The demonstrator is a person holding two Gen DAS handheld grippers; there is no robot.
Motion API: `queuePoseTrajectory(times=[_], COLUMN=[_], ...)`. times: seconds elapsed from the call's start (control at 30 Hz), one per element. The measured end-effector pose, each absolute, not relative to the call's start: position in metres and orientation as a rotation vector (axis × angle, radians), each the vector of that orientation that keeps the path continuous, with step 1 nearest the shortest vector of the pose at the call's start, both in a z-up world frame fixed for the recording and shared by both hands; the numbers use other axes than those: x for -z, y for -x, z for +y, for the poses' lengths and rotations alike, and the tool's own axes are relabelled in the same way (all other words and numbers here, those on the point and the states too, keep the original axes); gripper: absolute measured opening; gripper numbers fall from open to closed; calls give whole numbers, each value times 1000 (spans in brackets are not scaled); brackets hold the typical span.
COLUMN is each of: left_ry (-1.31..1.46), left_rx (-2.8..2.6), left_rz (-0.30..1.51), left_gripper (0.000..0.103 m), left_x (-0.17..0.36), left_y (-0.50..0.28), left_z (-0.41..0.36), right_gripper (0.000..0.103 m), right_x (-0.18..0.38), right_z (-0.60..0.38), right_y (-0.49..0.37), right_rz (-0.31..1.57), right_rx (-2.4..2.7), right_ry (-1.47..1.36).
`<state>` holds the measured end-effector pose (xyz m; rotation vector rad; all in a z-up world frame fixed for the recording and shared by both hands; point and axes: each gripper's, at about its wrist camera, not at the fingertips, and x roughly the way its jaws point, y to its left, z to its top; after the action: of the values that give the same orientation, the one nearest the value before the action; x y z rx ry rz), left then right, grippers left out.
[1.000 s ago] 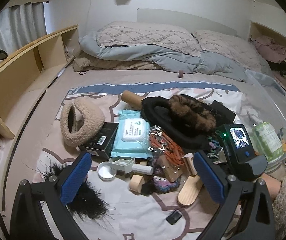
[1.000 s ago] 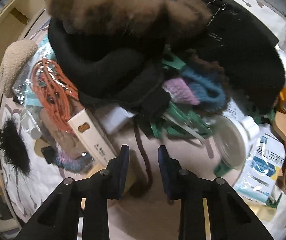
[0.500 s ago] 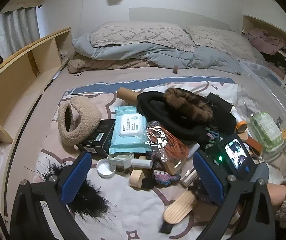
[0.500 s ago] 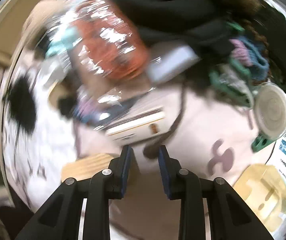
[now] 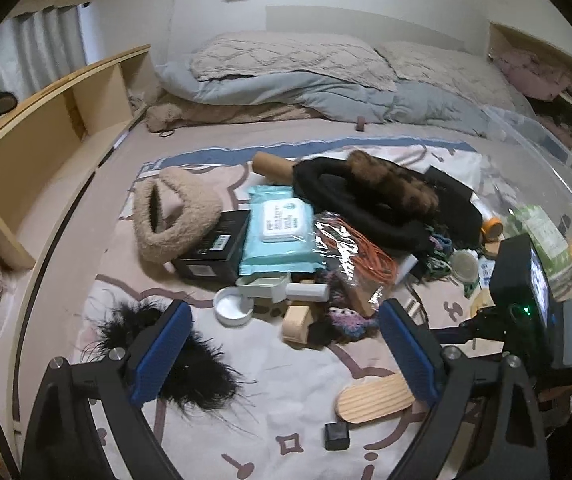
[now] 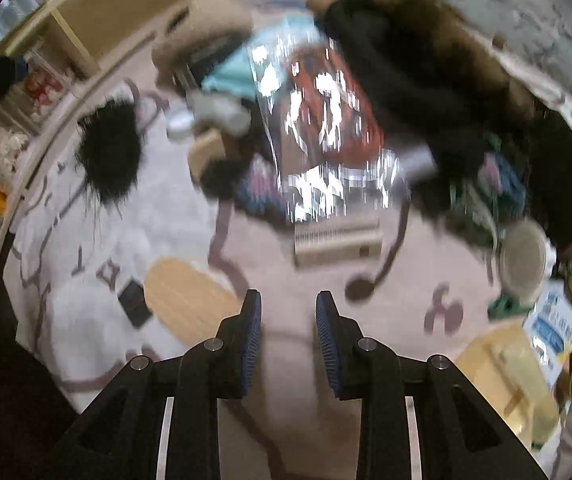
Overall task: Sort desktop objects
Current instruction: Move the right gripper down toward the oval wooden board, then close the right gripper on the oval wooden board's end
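The right gripper [image 6: 287,338] is held low over the patterned cloth [image 6: 325,292] with its jaws nearly closed; a narrow gap remains and nothing is grasped between them. The left gripper [image 5: 282,360] is spread wide and is likewise empty, held back from the pile.

The nearest candidate for sorting is judged to be the cream comb-like box [image 6: 337,242]. It lies ahead of the right fingertips and slightly to their right, apart from them, at the near edge of the pile under the crinkled plastic bag [image 6: 325,140]. Its long axis runs crosswise to the finger direction, so the jaws would have to be opened and closed across its short dimension. The right gripper is the nearer one. The right view is motion-blurred, so finer contact details cannot be determined.
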<state>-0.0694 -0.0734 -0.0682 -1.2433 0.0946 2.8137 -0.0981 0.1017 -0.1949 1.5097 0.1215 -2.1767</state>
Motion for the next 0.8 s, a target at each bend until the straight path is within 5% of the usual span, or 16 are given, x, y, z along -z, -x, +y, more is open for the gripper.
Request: queuePoseTrajectory(times=[0.5,0.6,0.8], left_ry=[1262,1241,1244], left_rx=[-2847,-2843,-2842], left_rz=[15,16,43], left_gripper=[94,94,94], left_x=[70,67,69], left_y=[63,61,61], left_z=[-104,-102,-100], right_gripper=[31,74,76], right_x=[203,201,206], right_z=[76,75,59], right_y=[64,63,61], right_rz=[280,294,473], right_rx=[1978,1963,1938], right_ry=[-1476,-1454,-1353])
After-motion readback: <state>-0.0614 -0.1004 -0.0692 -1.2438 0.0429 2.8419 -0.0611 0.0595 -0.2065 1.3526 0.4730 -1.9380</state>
